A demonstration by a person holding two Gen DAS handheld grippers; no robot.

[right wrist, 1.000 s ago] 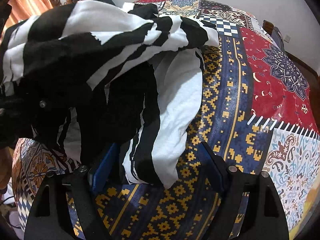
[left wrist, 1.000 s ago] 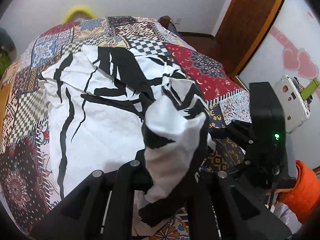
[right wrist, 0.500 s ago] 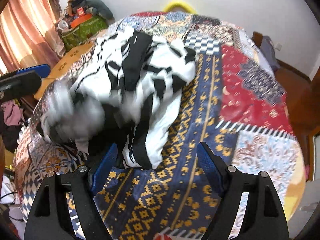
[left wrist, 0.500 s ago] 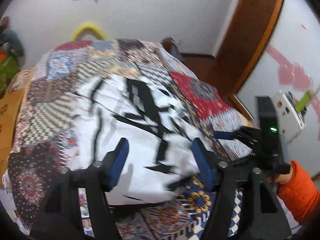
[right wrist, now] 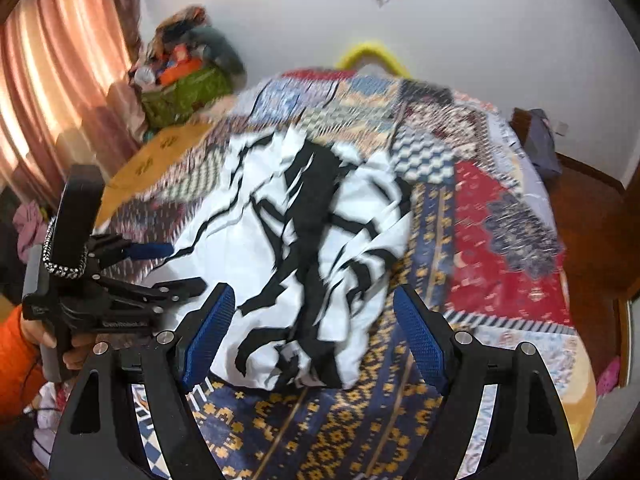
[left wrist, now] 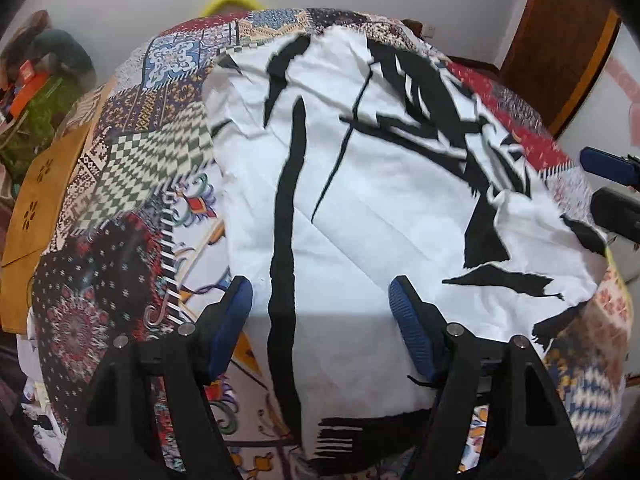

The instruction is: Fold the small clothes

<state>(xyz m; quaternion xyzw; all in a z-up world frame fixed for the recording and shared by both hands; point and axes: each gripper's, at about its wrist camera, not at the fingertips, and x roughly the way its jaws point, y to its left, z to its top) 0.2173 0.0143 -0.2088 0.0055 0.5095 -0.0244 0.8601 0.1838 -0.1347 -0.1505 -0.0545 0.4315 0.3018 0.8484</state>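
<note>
A white garment with black streaks [left wrist: 380, 200] lies spread on the patchwork bedspread [left wrist: 132, 168], its right part rumpled. My left gripper [left wrist: 320, 320] is open and empty above the garment's near edge. In the right wrist view the garment [right wrist: 304, 248] lies bunched ahead of my right gripper [right wrist: 314, 332], which is open and empty above the bedspread [right wrist: 500, 240]. The left gripper [right wrist: 132, 280] shows at the left of that view. The right gripper's fingertips [left wrist: 608, 164] show at the right edge of the left wrist view.
A yellow hoop [right wrist: 370, 50] stands behind the bed. A green bag with piled things [right wrist: 184, 88] sits at the far left by pink curtains [right wrist: 52, 92]. A wooden door [left wrist: 560, 40] is at the right. An orange-brown mat [left wrist: 44, 184] lies on the bed's left edge.
Both grippers let go of the garment, which dropped onto the bed and now lies spread. Both grippers opened and drew back and up from it.
</note>
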